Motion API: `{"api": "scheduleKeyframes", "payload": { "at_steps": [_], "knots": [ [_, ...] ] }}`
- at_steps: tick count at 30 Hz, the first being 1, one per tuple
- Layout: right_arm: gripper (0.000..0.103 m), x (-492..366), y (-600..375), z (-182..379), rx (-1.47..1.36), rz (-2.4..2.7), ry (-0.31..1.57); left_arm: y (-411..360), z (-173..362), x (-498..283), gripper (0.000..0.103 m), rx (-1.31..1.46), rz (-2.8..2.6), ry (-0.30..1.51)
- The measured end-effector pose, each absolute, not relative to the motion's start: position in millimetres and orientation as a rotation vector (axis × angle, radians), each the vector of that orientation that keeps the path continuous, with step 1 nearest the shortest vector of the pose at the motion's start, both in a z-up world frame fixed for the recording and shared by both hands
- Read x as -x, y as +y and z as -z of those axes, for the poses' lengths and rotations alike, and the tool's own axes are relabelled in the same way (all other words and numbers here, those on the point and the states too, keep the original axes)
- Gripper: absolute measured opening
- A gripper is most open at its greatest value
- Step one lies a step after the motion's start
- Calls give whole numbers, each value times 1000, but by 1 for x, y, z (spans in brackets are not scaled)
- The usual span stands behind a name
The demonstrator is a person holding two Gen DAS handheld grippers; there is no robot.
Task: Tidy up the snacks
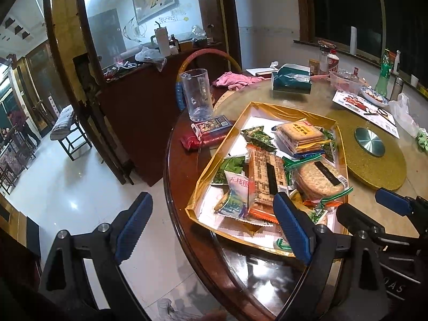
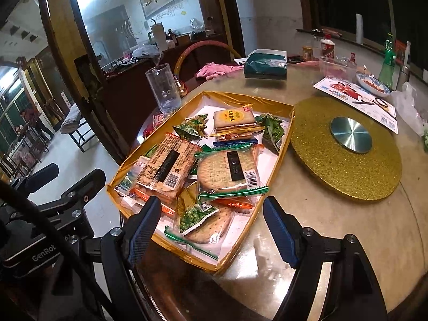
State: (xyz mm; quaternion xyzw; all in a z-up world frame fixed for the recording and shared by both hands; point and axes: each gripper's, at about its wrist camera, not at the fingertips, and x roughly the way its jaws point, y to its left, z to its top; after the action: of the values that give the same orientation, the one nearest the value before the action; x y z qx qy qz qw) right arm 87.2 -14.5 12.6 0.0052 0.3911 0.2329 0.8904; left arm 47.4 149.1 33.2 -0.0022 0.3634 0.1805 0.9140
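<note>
A shallow gold-rimmed box [image 1: 242,115] [image 2: 287,131] sits on the round table and holds several wrapped snacks: cracker packs [image 1: 266,179] [image 2: 227,169], a yellow biscuit pack [image 1: 299,133] [image 2: 234,117] and small green packets [image 1: 256,135] [image 2: 191,128]. My left gripper [image 1: 214,227] is open and empty, at the box's near left corner, over the table edge. My right gripper [image 2: 211,230] is open and empty, just above the box's near end. The right gripper also shows in the left wrist view [image 1: 374,208].
A clear plastic jug [image 1: 196,95] [image 2: 163,88] stands left of the box, with a dark card pack [image 1: 211,125] and a red bag [image 1: 206,139]. A gold turntable [image 1: 374,157] [image 2: 345,149] lies right of the box. A green tissue box [image 1: 291,81] [image 2: 264,65], pink cloth, bottles and a plate sit farther back.
</note>
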Motion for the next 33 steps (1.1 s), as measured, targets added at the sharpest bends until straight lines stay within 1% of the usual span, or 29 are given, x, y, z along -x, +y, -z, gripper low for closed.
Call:
{"api": "scheduleKeyframes", "payload": {
  "at_steps": [22, 33],
  "knots": [
    [79, -94, -7, -5, -20, -473, 840, 158, -21, -52, 92, -32, -394, 776],
    [79, -97, -7, -1, -22, -468, 855, 168, -13, -56, 91, -1, -386, 808]
  ]
}}
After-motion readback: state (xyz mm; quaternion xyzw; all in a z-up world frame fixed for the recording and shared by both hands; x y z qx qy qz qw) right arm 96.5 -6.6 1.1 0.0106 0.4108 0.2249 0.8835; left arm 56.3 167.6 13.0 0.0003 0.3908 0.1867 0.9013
